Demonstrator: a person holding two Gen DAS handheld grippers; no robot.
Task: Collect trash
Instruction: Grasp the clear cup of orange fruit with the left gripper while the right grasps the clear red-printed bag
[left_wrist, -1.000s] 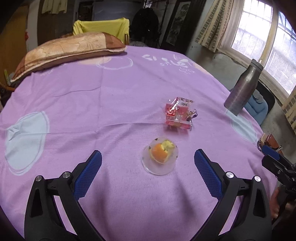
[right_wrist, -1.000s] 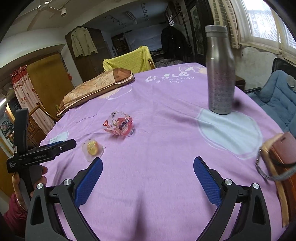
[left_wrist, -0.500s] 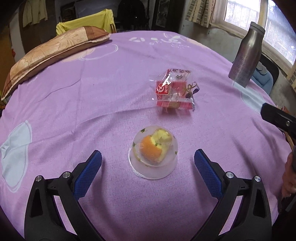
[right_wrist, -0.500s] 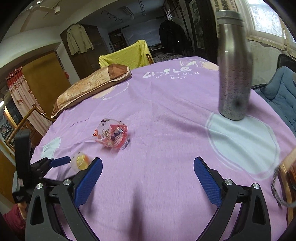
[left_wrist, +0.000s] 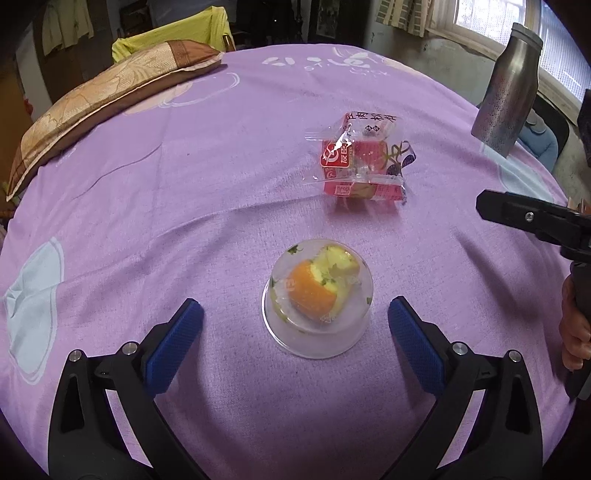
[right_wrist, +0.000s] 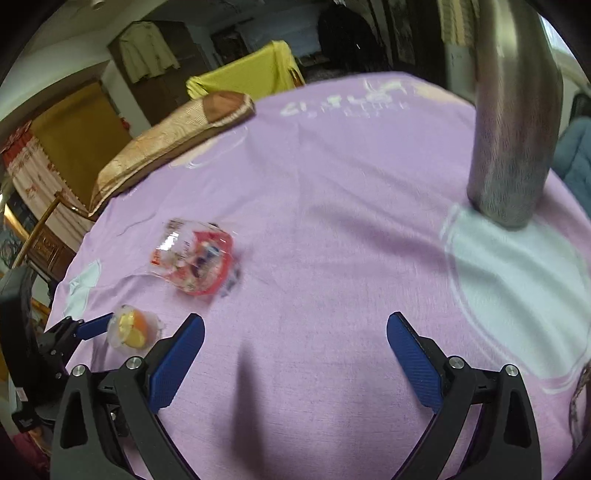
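A clear plastic cup (left_wrist: 317, 299) lies upside down on the purple tablecloth (left_wrist: 184, 192), with an orange and yellow food scrap inside. My left gripper (left_wrist: 295, 332) is open, its blue pads on either side of the cup and just short of it. A red and clear snack wrapper (left_wrist: 360, 162) lies beyond the cup. My right gripper (right_wrist: 295, 347) is open and empty over bare cloth. In the right wrist view the cup (right_wrist: 135, 330) is at lower left and the wrapper (right_wrist: 195, 258) is left of centre.
A steel bottle (left_wrist: 508, 88) stands at the right edge of the table, close ahead in the right wrist view (right_wrist: 513, 122). A brown and gold pillow (left_wrist: 107, 96) lies at the far left. A yellow-draped chair (right_wrist: 243, 77) stands behind the table.
My left gripper has moved forward and down, so the cup now sits between its pads. My right gripper has moved forward toward the bottle and the wrapper. Both stayed open.
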